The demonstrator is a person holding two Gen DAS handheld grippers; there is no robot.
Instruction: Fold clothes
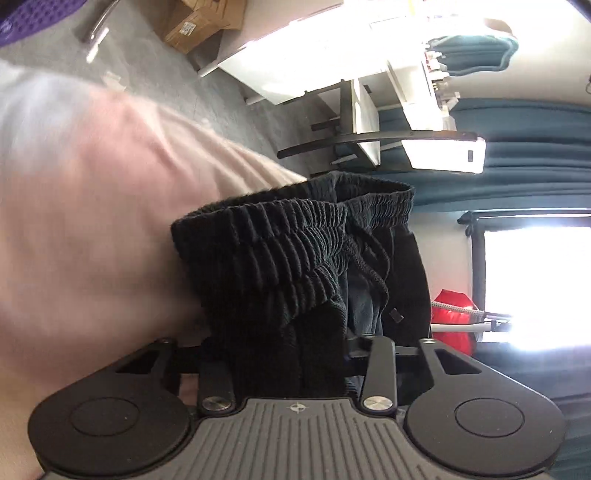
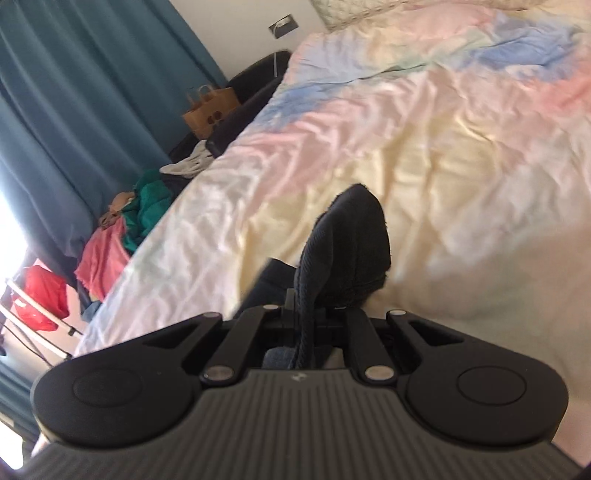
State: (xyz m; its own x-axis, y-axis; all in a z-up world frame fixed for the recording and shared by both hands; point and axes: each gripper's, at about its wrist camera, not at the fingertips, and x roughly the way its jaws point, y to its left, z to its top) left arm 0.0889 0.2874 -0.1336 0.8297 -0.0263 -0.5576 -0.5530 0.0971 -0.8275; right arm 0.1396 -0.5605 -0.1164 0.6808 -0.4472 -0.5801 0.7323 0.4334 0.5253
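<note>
A black garment (image 1: 295,243) with a ribbed elastic waistband and a drawstring (image 1: 373,266) is bunched upright in the left wrist view. Its fabric fills the gap between the jaws of my left gripper (image 1: 277,343), which is shut on it. The view is rolled sideways, with the pastel bedspread (image 1: 92,184) blurred on the left. In the right wrist view my right gripper (image 2: 308,314) is shut on a thin fold of the same dark garment (image 2: 354,240). That fold rises in a rounded peak over the pastel bedspread (image 2: 424,129).
A cardboard box (image 1: 203,26), a white desk (image 1: 295,55) and teal curtains (image 1: 517,147) stand beyond the bed, with a red bag (image 1: 450,317) by the window. Beside the bed lie a pile of clothes (image 2: 140,214) and a paper bag (image 2: 210,110).
</note>
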